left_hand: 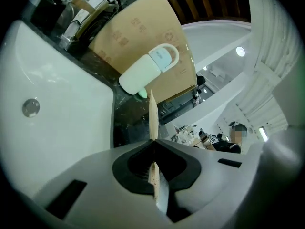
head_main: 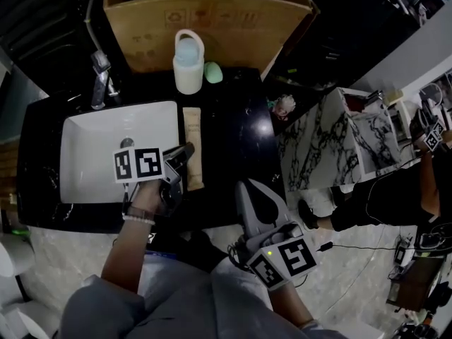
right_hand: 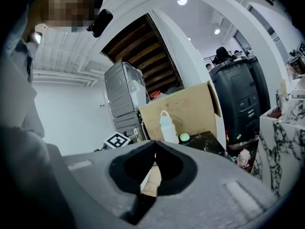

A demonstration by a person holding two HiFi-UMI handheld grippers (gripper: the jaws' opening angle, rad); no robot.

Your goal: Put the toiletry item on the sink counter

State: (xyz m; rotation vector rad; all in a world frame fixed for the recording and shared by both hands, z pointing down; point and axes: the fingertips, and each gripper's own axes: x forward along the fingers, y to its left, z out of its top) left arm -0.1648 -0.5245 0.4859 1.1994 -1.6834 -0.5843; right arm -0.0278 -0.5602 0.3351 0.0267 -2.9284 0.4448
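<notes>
The toiletry item is a flat beige tube [head_main: 193, 136] that runs along the black sink counter [head_main: 236, 129], just right of the white basin [head_main: 92, 147]. My left gripper [head_main: 186, 154] is shut on it. In the left gripper view the tube [left_hand: 153, 116] shows edge-on, pinched between the closed jaws of the left gripper [left_hand: 153, 144]. Whether the tube rests on the counter I cannot tell. My right gripper [head_main: 244, 188] hangs off the counter's front edge. It is shut with nothing in it, as the right gripper view also shows of the right gripper [right_hand: 155, 154].
A white bottle [head_main: 188, 62] with a pale blue cap and a small green object [head_main: 213, 72] stand at the counter's back, in front of a cardboard box [head_main: 205, 16]. The faucet [head_main: 102, 82] is behind the basin. A marble-topped unit [head_main: 339, 140] and a seated person [head_main: 385, 196] are at the right.
</notes>
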